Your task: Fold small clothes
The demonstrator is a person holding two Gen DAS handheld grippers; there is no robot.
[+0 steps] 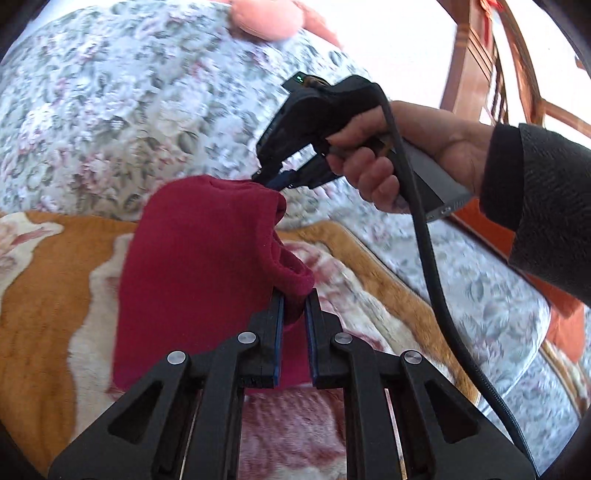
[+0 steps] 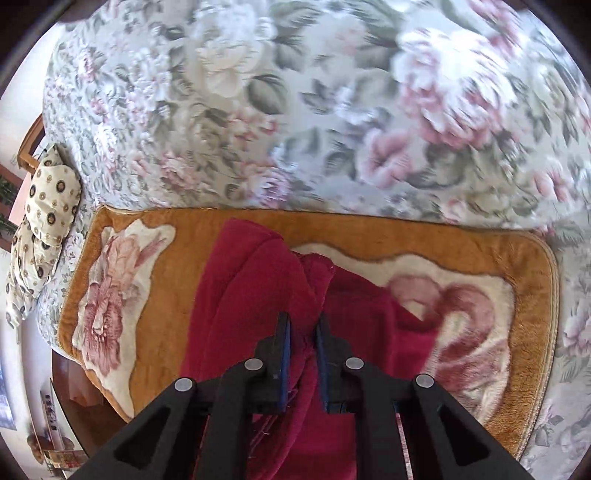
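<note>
A small dark red knit garment (image 1: pixel 199 266) hangs in the air between the two grippers, above an orange and cream plush mat (image 1: pixel 44 302). My left gripper (image 1: pixel 294 295) is shut on a fold of its near edge. My right gripper (image 1: pixel 275 181), held by a person's hand (image 1: pixel 399 155) in a dark sleeve, pinches the far corner. In the right wrist view the red garment (image 2: pixel 258 288) drapes down onto the plush mat (image 2: pixel 532 332), and the right gripper (image 2: pixel 303 319) is shut on a bunched edge of it.
A floral quilt (image 2: pixel 295 103) covers the bed behind the mat. A patterned pillow (image 2: pixel 44 221) lies at the left edge of the bed. A pink cushion (image 1: pixel 266 18) sits at the far end, and wooden furniture (image 1: pixel 480 66) stands at the right.
</note>
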